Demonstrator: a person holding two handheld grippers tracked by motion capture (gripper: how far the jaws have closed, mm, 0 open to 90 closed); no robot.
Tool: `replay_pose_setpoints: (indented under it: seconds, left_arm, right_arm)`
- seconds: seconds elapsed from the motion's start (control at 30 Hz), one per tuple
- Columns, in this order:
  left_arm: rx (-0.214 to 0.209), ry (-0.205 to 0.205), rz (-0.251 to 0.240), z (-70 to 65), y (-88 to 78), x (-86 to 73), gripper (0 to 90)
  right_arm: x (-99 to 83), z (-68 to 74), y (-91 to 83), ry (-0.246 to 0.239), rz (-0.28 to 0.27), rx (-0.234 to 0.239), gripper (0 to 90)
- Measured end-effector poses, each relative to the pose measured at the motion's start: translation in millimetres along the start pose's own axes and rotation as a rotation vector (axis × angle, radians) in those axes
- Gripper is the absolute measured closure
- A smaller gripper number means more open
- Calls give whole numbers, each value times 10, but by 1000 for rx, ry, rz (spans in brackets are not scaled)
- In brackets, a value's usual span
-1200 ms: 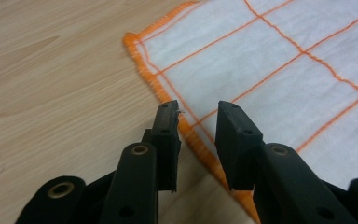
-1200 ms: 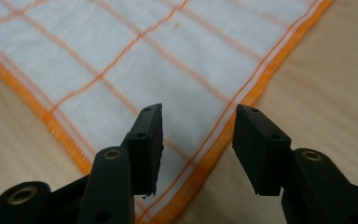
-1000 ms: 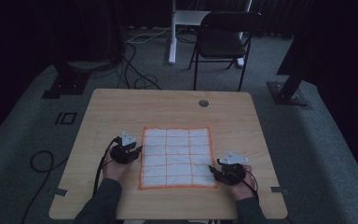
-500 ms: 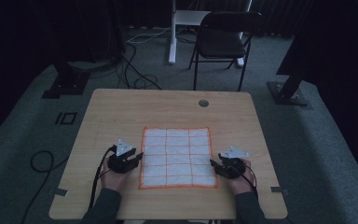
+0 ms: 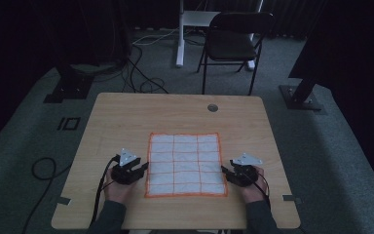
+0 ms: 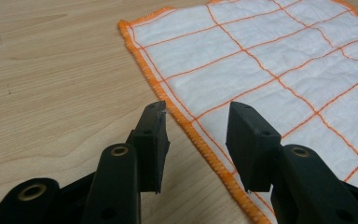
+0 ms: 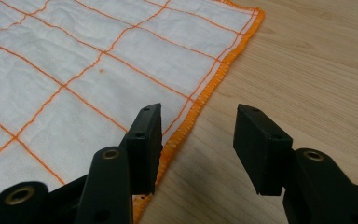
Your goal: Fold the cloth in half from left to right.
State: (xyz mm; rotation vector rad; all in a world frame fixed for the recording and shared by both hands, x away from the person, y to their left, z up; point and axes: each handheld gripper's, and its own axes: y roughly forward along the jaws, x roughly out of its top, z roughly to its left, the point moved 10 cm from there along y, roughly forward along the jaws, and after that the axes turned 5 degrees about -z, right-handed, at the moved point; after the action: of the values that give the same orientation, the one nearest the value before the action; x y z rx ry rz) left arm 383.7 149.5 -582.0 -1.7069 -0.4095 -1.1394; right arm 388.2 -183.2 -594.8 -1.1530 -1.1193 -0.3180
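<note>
Your left gripper (image 6: 196, 135) is spread apart, straddling the cloth's (image 5: 185, 163) orange edge on the worktop (image 5: 126, 117). Your right gripper (image 7: 198, 140) is apart too, straddling the opposite edge.

There is no text, label, brand, number or sign that can be read anywhere in these views; no surface carries any writing.

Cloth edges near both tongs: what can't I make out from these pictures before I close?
- Cloth near corners: cut off by the bottom edge in both gripper views.
- Left tongs and right tongs: open astride the hem; height above the table cannot be told.
- High view: tong tips too small and dim.
- Cloth underside: hidden by the cloth itself.
</note>
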Motion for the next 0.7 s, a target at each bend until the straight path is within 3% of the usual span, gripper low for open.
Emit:
replay_pose_setpoints:
  seconds: [0.33, 0.53, 0.7]
  left_arm:
    - [24, -19, 27, 6, 127, -65, 582]
    - [19, -5, 73, -42, 288, -130, 575]
    - [17, -1, 70, -71, 329, -126, 546]
  right_arm:
    - [-16, -7, 3, -1, 2, -2, 516]
    - [-17, -5, 2, -1, -1, -2, 515]
    - [-19, -3, 4, -3, -1, -1, 514]
